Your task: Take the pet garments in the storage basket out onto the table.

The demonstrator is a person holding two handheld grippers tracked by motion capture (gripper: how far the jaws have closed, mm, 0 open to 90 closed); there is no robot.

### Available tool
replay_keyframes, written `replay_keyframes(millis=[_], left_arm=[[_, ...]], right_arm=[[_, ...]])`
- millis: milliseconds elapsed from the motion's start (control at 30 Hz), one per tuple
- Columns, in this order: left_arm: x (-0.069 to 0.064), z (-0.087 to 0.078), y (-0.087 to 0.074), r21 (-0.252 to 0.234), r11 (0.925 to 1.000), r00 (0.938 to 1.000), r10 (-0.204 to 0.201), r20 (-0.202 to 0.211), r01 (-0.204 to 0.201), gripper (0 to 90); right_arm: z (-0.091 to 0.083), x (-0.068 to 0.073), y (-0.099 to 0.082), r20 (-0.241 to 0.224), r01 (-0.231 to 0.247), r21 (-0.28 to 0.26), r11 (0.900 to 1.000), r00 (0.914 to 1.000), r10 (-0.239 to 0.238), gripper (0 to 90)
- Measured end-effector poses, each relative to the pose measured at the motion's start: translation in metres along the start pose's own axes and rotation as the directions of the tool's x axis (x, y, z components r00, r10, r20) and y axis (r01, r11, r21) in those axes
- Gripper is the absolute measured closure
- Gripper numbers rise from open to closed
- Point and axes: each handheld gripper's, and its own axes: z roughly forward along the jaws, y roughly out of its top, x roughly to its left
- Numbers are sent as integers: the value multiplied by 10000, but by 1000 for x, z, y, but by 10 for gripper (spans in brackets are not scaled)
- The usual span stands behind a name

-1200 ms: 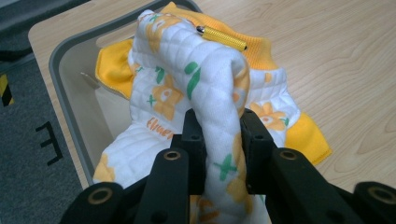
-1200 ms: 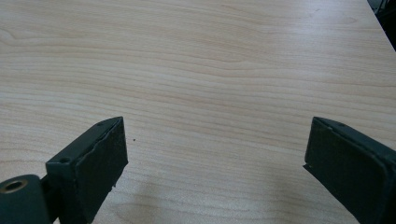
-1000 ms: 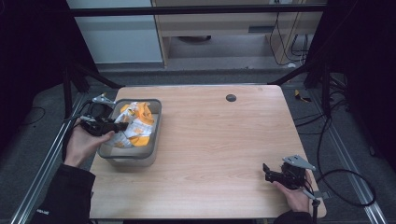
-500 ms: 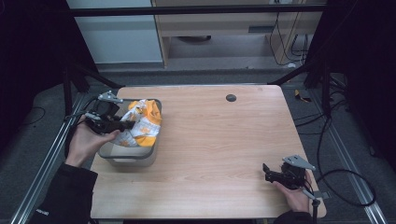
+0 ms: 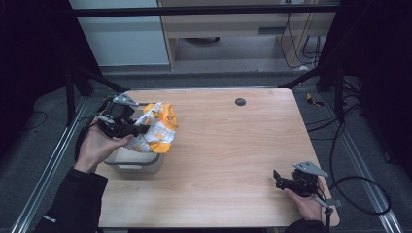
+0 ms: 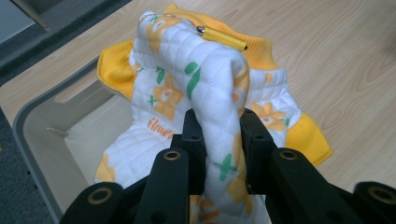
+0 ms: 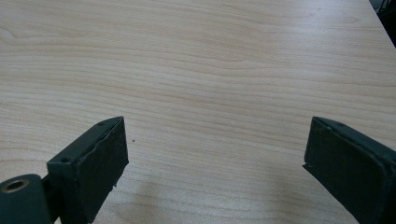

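Left gripper [image 6: 219, 135]: jaws pinching a fold of white-and-orange quilted garment [image 6: 205, 88], lifted above grey bin [image 6: 32, 126] just beneath. Right gripper [image 7: 215, 154]: jaws spread wide over bare wooden table [image 7: 210, 60].

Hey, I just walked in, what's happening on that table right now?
A person is working at a wooden table with a claw in each hand. The left claw is shut on a white and yellow quilted garment and holds it up over a grey bin at the table's left edge. The bin looks empty under it. The right claw is open, low over bare wood near the table's front right corner, with nothing between its jaws.
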Motion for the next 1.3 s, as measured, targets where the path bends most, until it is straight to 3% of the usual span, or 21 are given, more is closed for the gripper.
replay_keyframes(millis=[767, 1300], left_arm=[[-36, 20, 26, 158, 9951, 9933, 963, 639, -975, 750], [-59, 44, 39, 382, 9852, 9802, 1620, 1142, -1673, 750]], right_arm=[[0, 0, 0, -20, 0, -3, 10000, 10000, 0, 63], [0, 0, 0, -38, -32, -18, 10000, 10000, 32, 63]])
